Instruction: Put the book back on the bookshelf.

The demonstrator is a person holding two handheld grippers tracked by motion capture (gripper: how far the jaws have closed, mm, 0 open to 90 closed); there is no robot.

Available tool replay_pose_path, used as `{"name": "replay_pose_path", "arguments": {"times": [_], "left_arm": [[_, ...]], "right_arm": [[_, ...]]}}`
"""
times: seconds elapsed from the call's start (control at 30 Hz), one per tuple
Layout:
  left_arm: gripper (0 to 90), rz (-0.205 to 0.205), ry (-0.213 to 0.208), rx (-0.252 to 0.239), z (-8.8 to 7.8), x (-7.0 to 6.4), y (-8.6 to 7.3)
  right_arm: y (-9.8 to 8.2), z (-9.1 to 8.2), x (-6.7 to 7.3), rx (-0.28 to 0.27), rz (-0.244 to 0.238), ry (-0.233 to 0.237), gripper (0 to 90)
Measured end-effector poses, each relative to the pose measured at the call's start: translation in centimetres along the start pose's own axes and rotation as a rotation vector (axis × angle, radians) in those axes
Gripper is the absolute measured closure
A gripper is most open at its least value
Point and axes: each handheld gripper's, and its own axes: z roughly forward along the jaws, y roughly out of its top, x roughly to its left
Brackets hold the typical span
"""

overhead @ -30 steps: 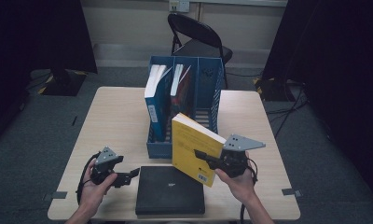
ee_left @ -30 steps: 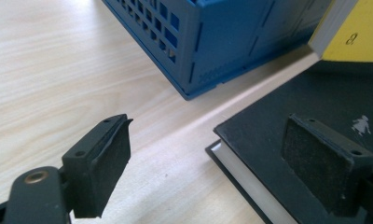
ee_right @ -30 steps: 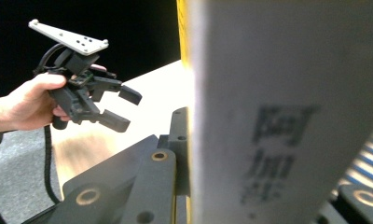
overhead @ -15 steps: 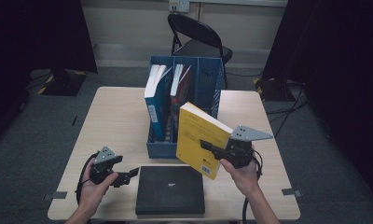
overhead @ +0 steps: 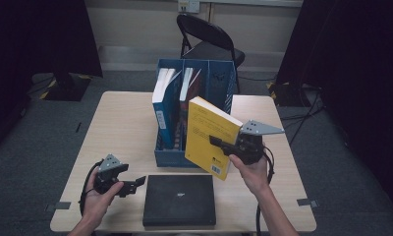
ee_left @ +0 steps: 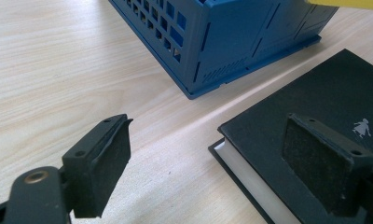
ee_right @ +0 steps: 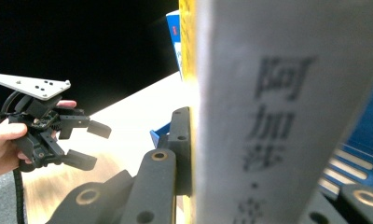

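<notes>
My right gripper [overhead: 224, 144] is shut on a yellow book [overhead: 208, 130] and holds it upright and tilted above the table, just right of the blue file holder [overhead: 219, 83]. In the right gripper view the book's grey spine [ee_right: 278, 116] with printed characters stands between the jaws of the right gripper [ee_right: 268, 186]. A black book [overhead: 180, 199] lies flat at the table's front edge. My left gripper [overhead: 138, 183] is open just left of it, low over the table. In the left gripper view the left gripper [ee_left: 212, 163] straddles the corner of the black book [ee_left: 324, 88] without touching it.
The file holder [ee_left: 231, 42] holds two upright books, a blue one [overhead: 162, 105] and one beside it [overhead: 187, 91]. A folding chair [overhead: 209, 42] stands behind the wooden table [overhead: 121, 123]. The left gripper [ee_right: 84, 142] shows far off in the right gripper view.
The right gripper has lifted the yellow book up and away from the front edge, closer to the file holder's right compartment. The left gripper has stayed in place.
</notes>
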Motion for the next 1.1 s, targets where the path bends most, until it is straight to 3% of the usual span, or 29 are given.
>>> {"name": "replay_pose_path", "arguments": {"times": [0.23, 0.43, 0.67, 1.1], "left_arm": [[15.7, -0.008, 0.004, -0.004, 0.0, 0.1, -0.1], [15.7, -0.003, 0.005, 0.000, 0.1, 0.1, 0.0], [15.7, -0.017, 0.005, 0.004, 0.1, 0.2, 0.0], [15.7, -0.022, 0.011, 0.000, 0.0, 0.4, -0.1]], "right_arm": [[1.3, -0.4, 0.2, -0.004, -0.024, -0.014, 75.6], [2.3, -0.1, -0.5, -0.013, -0.011, -0.047, 75.7], [3.1, 1.2, -1.4, -0.011, 0.004, -0.080, 75.7], [4.0, 4.4, -1.7, 0.021, -0.013, -0.203, 75.7]]}}
